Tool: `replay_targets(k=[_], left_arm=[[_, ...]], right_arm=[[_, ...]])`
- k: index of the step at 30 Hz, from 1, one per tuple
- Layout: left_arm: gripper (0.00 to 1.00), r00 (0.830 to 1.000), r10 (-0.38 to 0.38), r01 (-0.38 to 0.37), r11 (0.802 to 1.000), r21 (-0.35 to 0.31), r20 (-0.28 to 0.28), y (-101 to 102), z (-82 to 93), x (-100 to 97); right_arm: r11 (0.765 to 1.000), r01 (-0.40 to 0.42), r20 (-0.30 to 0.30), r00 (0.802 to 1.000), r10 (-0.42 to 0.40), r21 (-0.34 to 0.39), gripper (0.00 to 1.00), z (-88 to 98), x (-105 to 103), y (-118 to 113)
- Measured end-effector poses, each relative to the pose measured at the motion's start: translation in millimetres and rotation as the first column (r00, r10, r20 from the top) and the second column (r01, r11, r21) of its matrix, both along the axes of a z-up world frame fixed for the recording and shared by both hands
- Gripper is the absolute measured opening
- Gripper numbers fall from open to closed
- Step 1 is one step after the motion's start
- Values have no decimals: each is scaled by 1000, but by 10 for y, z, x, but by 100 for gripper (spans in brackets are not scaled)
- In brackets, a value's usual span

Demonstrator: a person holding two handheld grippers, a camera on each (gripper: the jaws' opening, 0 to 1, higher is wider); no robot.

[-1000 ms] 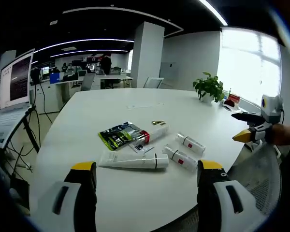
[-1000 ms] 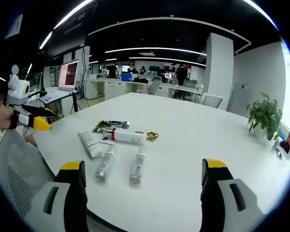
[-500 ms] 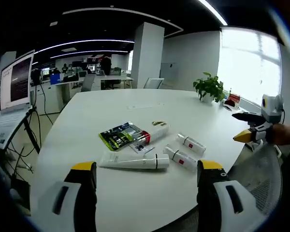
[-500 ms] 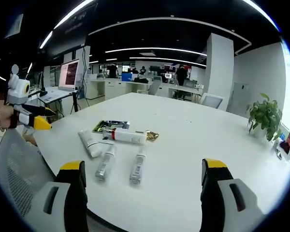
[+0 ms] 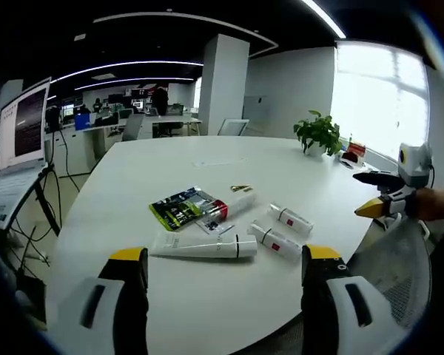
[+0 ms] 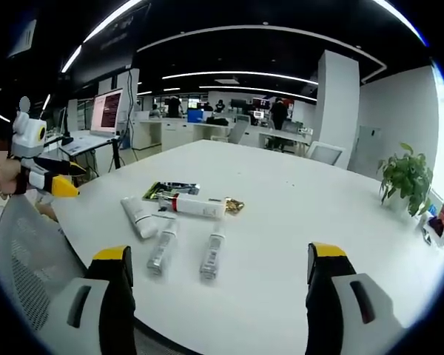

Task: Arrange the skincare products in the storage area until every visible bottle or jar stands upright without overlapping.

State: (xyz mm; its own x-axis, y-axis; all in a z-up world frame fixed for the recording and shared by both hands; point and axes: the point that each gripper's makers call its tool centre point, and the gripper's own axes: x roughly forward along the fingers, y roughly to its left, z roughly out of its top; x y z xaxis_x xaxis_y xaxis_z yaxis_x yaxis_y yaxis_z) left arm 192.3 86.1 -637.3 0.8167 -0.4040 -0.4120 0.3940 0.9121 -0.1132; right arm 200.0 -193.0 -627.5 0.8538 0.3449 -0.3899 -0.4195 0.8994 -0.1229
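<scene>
Several skincare products lie flat on the white table (image 5: 207, 159): a long white tube (image 5: 203, 245), two small white bottles with red labels (image 5: 275, 242) (image 5: 291, 218), and a white tube with a red band (image 5: 229, 208) partly over a green-black sachet (image 5: 179, 208). In the right gripper view the same long tube (image 6: 139, 217), bottles (image 6: 161, 248) (image 6: 212, 254), banded tube (image 6: 196, 208) and sachet (image 6: 169, 191) appear. My left gripper (image 5: 224, 254) is open above the near table edge, short of them. My right gripper (image 6: 220, 252) is open too, nothing held.
A small gold item (image 5: 241, 188) lies beyond the banded tube. A potted plant (image 5: 318, 134) stands at the far right of the table. A laptop on a stand (image 5: 22, 122) is off to the left. A mesh chair (image 6: 26, 255) sits by the table edge.
</scene>
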Motion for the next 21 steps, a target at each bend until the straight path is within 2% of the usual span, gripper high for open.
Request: replay_targets(k=[21], left_arm=[[77,999,-32,32,999,3,-13,-58,-28,-19]], right_arm=[[1000,11,-12,1000,-11,-9,98,-42,13,-23]])
